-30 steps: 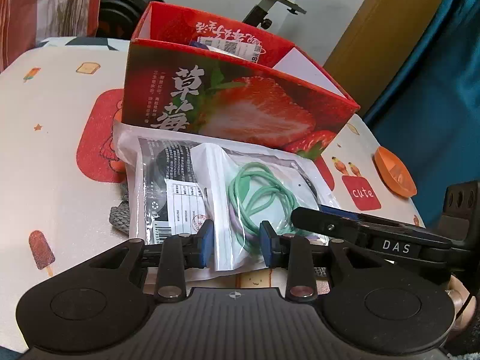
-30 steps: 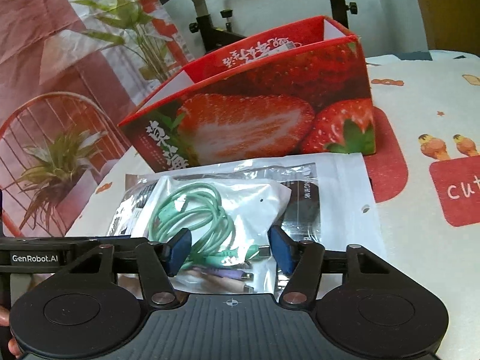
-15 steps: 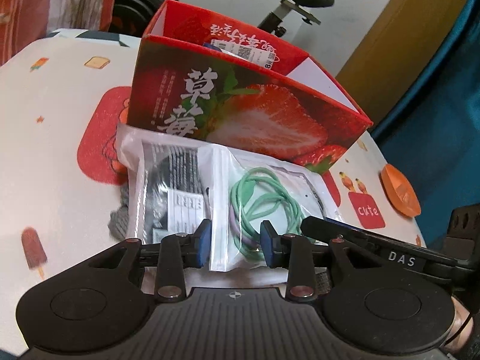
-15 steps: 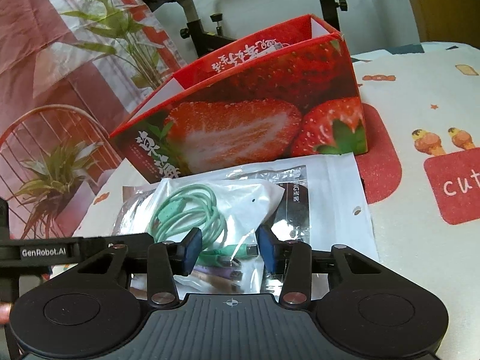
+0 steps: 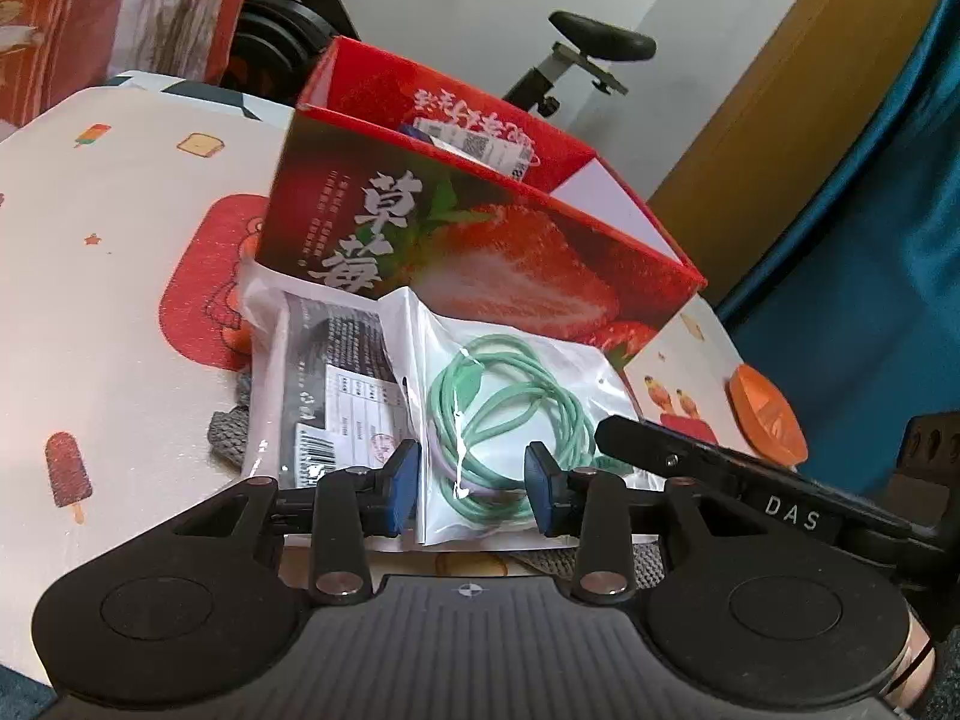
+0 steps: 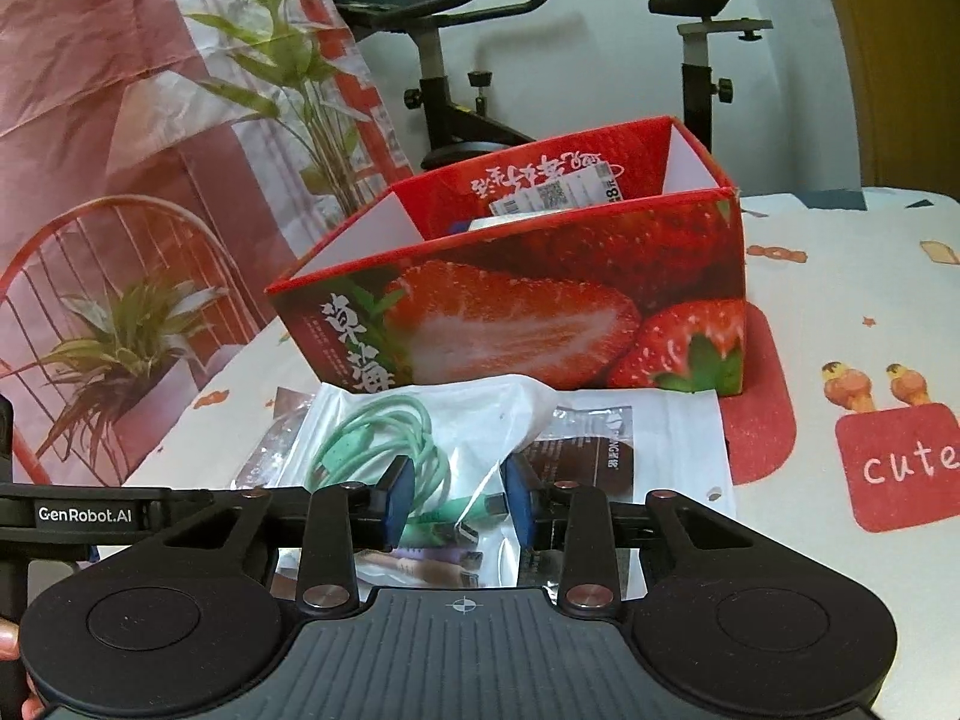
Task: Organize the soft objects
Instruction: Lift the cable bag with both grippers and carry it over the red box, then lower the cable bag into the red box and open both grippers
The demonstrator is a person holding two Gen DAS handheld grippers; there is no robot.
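A clear bag with a coiled green cable (image 5: 510,408) lies on a larger white bag of dark goods (image 5: 336,384) in front of the red strawberry box (image 5: 480,252). My left gripper (image 5: 471,486) has its blue pads against the cable bag's near edge, holding it. From the other side my right gripper (image 6: 459,498) has its jaws closing, and the same cable bag (image 6: 420,438) is bunched between its pads. The bag's far end curls up off the white bag (image 6: 660,450). The box (image 6: 540,324) is open-topped with a tagged package inside.
A grey knit piece (image 5: 231,426) sticks out from under the white bag. An orange dish (image 5: 765,414) sits near the table's right edge. The printed tablecloth (image 6: 870,300) covers the table. An exercise bike (image 6: 456,96) stands behind the box.
The right jaws have narrowed onto the cable bag, which has crumpled and lifted at its far end. The right view has risen, so the box's inside shows. The left jaws keep much the same gap.
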